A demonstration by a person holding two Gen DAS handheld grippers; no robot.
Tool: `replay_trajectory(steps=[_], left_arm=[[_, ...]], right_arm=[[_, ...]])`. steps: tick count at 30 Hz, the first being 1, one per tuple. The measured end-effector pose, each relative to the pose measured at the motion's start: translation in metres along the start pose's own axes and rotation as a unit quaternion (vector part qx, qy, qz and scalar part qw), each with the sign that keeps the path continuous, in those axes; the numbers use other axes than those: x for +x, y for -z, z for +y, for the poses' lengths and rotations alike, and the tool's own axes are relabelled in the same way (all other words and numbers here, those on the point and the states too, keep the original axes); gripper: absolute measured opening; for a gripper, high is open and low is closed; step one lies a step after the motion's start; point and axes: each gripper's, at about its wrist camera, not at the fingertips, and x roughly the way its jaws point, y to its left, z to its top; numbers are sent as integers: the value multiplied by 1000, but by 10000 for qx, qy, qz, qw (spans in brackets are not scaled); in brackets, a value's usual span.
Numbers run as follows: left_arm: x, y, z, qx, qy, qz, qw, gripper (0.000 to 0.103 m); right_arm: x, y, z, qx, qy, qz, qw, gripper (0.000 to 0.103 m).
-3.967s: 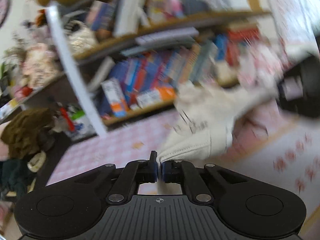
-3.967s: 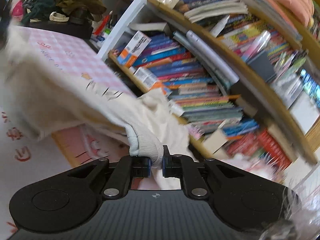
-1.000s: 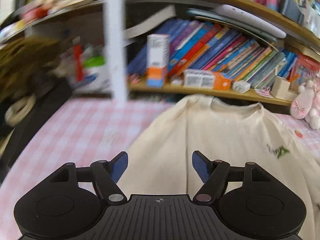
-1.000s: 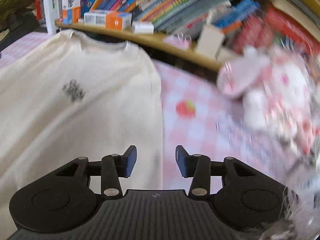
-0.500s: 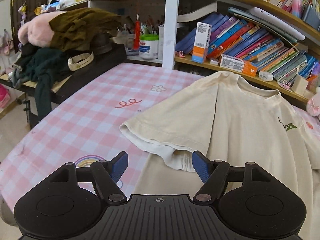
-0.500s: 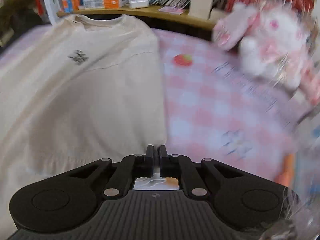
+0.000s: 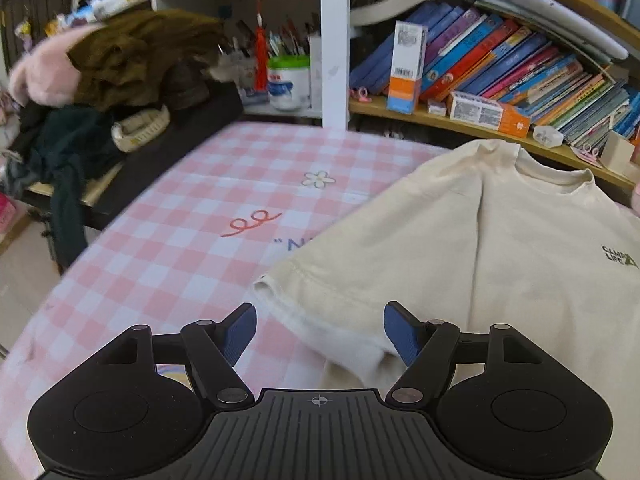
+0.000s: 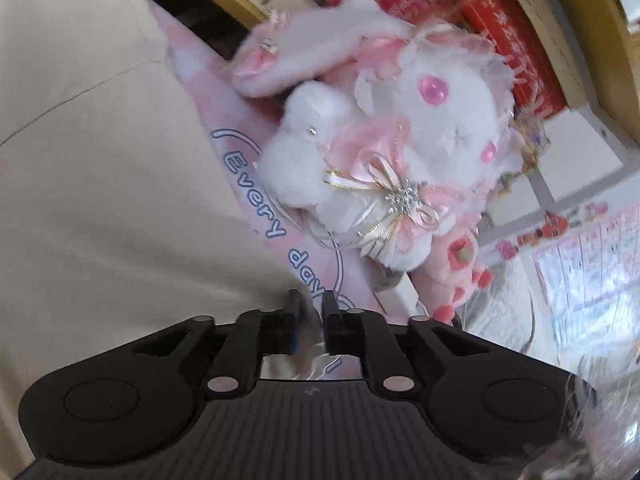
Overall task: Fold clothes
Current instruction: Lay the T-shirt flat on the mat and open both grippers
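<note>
The cream T-shirt lay spread face up on the pink-checked cloth that covered the counter, its collar toward the bookshelf and a small dark logo on the chest. Its short sleeve pointed out toward the near left, with the hem slightly rumpled. The left tool hovered just over that sleeve hem with its blue-padded fingers spread wide apart, holding nothing; the hem lay between them in the left wrist view.

In the right wrist view the same shirt filled the left side, its edge running down to the right tool. That tool's fingers were drawn nearly together, with something pale and blurred in the narrow gap; whether it pinched the shirt's edge I cannot tell. Just beside the shirt on the cloth, printed there with blue lettering, sat a white and pink plush rabbit.

Farther out, the shelf carried leaning books, an upright white and orange box and a flat box. To the left, a heap of dark clothes lay well apart from the shirt.
</note>
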Motion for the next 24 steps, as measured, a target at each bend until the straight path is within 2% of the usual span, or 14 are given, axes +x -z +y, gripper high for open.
replay_trajectory(steps=[2,4,8,10,12,15,18,22,24], left_arm=[[15,-6,5,-89,15,94,9999,70],[27,-8,13,-271,17,169,9995,64],[46,-9,30,-642,28,302,9975,47],[51,-10,38,-757,227,341,9963,24],[53,-13,44,-805,483,355,9949,5],[46,-24,61,-865,825,182,9927,4],[48,-51,91,-1193,979,-137,9879,4],[79,-107,114,-1204,736,-414,9891,4],[101,-135,113,-979,600,-391,9926,4]], right_arm=[[-12,1,-1,244,60,-144,9996,30],[-39,5,-3,488,-154,-469,9976,32],[-107,22,7,1062,-1037,-981,9841,38],[-138,33,24,1232,-1469,-1035,9760,40],[-164,42,45,1243,-1795,-956,9712,42],[-196,55,77,1196,-1972,-752,9701,43],[-216,67,99,1354,-2097,-452,9673,43],[-224,75,111,1763,-2164,-22,9603,43],[-223,76,113,1809,-2158,83,9595,43]])
